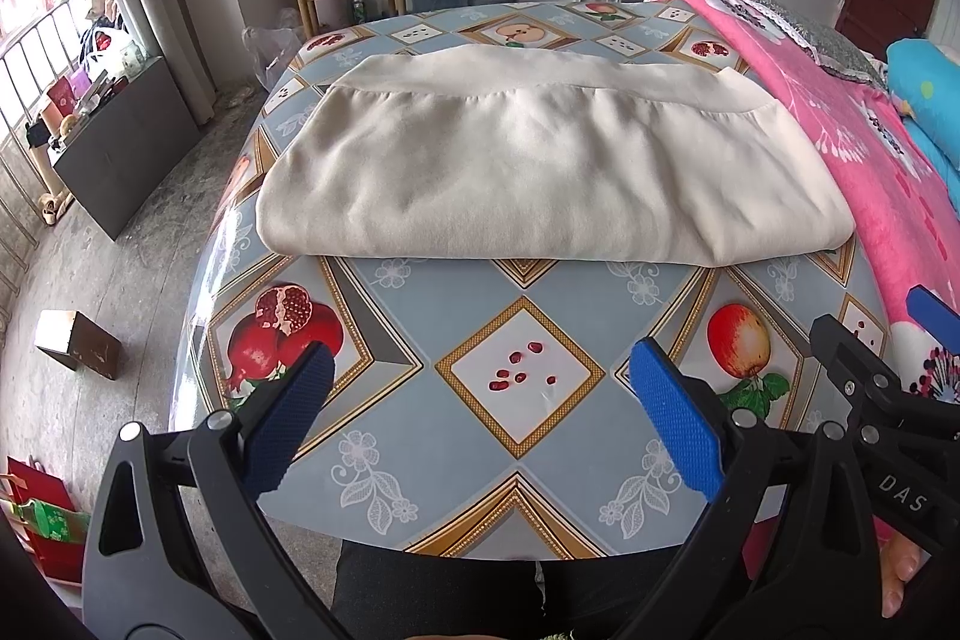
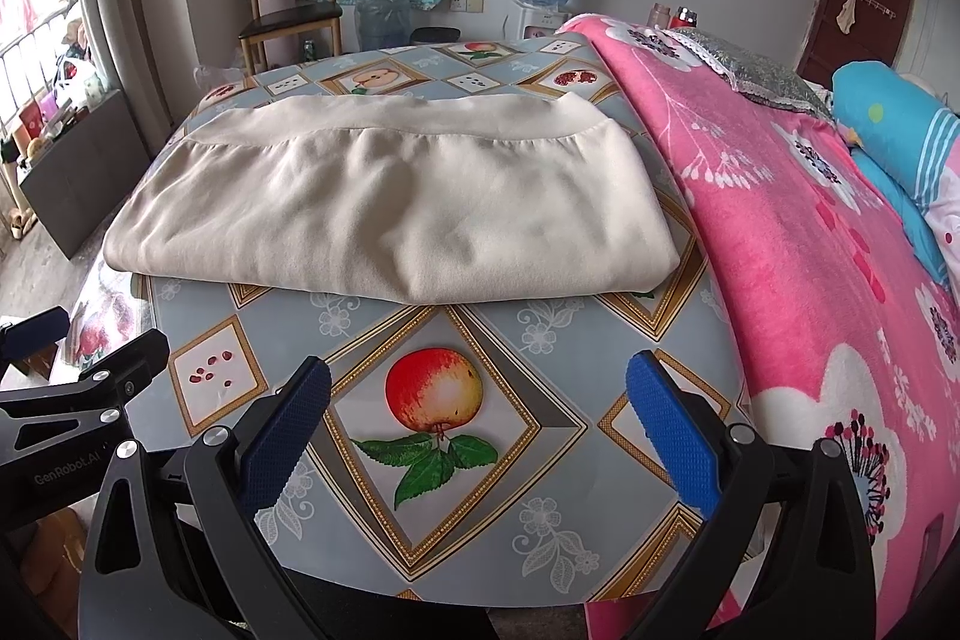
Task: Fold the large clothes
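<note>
cream garment [image 1: 540, 160] folded, frame centre on worktop [image 1: 528, 388] | left gripper [image 1: 480, 418] and right gripper [image 2: 480, 424] wide apart, empty | advice: pinch both near corners evenly, fold square

**Cream garment lies folded**

The cream garment [image 1: 540, 166] lies flat on the patterned tabletop [image 1: 522, 400], folded into a wide rectangle. Its ribbed hem band runs along the far edge; the thick fold faces the near side, slightly rumpled.
</note>
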Motion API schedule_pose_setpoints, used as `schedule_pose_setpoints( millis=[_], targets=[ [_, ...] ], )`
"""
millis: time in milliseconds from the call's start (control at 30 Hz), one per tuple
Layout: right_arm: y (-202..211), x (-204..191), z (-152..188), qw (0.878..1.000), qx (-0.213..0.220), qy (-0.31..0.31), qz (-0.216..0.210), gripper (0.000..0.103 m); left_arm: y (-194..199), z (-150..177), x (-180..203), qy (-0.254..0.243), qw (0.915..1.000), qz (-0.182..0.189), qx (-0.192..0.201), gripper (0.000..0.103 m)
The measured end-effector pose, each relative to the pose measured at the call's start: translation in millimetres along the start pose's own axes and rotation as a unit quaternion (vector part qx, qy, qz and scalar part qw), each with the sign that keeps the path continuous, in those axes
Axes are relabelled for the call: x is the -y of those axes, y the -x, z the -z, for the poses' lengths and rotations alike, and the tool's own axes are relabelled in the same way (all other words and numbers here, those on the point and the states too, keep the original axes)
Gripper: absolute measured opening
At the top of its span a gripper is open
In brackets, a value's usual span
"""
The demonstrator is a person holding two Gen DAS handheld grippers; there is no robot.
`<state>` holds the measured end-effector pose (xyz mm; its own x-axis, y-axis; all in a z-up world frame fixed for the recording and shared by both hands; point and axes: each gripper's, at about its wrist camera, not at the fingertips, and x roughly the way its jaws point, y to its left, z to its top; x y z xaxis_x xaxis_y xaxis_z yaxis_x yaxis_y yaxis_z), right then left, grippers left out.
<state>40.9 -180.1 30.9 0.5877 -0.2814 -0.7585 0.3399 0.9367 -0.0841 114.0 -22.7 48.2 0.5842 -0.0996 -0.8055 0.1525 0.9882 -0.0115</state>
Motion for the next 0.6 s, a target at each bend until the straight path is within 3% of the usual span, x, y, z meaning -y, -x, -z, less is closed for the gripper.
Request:
schedule_pose_setpoints(
  millis=[600],
  targets=[
    [0.3,0.4,-0.6,1.0,0.0,0.001,0.001,0.096,0.1,-0.1,0.2,0.0,1.0,0.0,0.0,0.095]
  ],
)
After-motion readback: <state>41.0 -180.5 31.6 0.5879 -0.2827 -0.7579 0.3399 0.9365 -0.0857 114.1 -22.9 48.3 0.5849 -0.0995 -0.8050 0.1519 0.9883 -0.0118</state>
